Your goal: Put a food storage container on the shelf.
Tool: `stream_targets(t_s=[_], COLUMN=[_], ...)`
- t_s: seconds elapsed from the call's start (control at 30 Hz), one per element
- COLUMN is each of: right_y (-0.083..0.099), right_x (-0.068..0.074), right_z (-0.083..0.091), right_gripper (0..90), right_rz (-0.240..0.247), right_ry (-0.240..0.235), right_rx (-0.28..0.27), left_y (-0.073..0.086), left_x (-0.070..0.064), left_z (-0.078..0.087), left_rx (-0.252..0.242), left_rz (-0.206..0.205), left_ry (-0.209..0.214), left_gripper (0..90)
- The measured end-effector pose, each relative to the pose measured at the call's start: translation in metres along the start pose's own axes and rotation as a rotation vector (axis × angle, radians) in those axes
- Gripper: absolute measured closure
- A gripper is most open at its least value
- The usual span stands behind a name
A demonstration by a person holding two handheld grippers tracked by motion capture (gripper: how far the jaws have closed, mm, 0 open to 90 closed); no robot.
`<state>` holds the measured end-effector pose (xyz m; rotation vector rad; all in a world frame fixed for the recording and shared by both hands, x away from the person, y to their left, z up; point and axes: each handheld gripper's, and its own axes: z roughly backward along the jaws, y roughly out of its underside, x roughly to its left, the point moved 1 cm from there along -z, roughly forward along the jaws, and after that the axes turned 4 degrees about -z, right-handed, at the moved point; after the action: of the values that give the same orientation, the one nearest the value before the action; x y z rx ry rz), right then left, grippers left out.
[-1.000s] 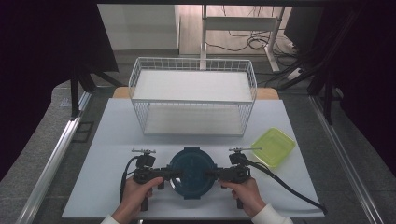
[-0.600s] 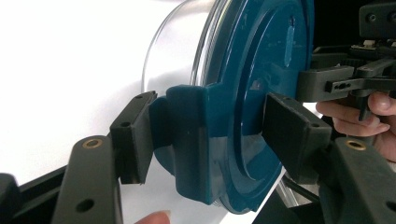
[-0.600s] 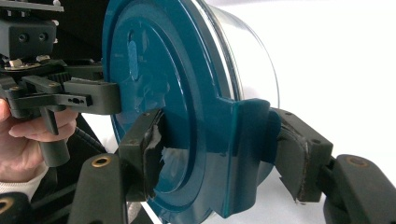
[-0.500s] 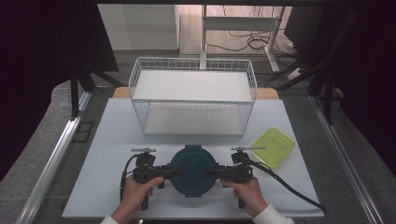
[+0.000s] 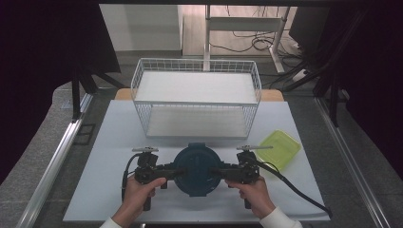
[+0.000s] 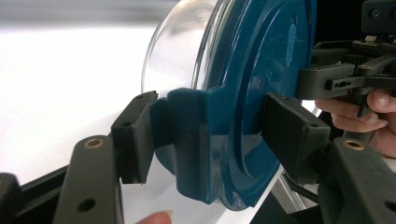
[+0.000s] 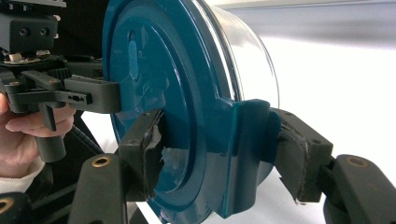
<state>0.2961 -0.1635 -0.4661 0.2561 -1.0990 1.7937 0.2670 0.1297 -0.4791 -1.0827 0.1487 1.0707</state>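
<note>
A round clear glass container with a dark teal lid [image 5: 197, 167] is at the near middle of the white table, held between both grippers. My left gripper [image 5: 168, 172] is shut on the lid's left side latch [image 6: 187, 140], with one pad [image 6: 135, 135] on the latch and the other on the lid top. My right gripper [image 5: 223, 172] is shut on the opposite latch [image 7: 243, 154] in the same way. The glass bowl [image 7: 252, 60] shows beyond the lid. Whether the container touches the table I cannot tell.
A white wire basket [image 5: 197, 76] stands just behind the container at the table's far middle. A yellow-green lid [image 5: 279, 148] lies at the right, close to my right gripper. Cables trail from both grippers toward the near edge. The table's left side is bare.
The container and both grippers have shifted slightly away from the near edge, toward the basket. Both grips are unchanged.
</note>
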Motion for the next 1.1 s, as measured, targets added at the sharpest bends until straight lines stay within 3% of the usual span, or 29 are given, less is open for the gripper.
stream_targets(t_s=[0.4, 1.1], right_y=[-0.017, -0.058], right_x=[0.005, 0.03], right_z=[0.005, 0.024], right_gripper=[37.6, 37.6], right_rz=[0.036, 0.086], right_ry=[0.005, 0.012], right_rx=[-0.022, -0.081], left_y=[-0.018, -0.06], left_x=[-0.002, -0.016], left_z=[0.005, 0.026], left_rx=[-0.023, -0.066], left_rz=[-0.026, -0.075], left_ry=[-0.001, 0.0], left_gripper=[37.7, 38.0])
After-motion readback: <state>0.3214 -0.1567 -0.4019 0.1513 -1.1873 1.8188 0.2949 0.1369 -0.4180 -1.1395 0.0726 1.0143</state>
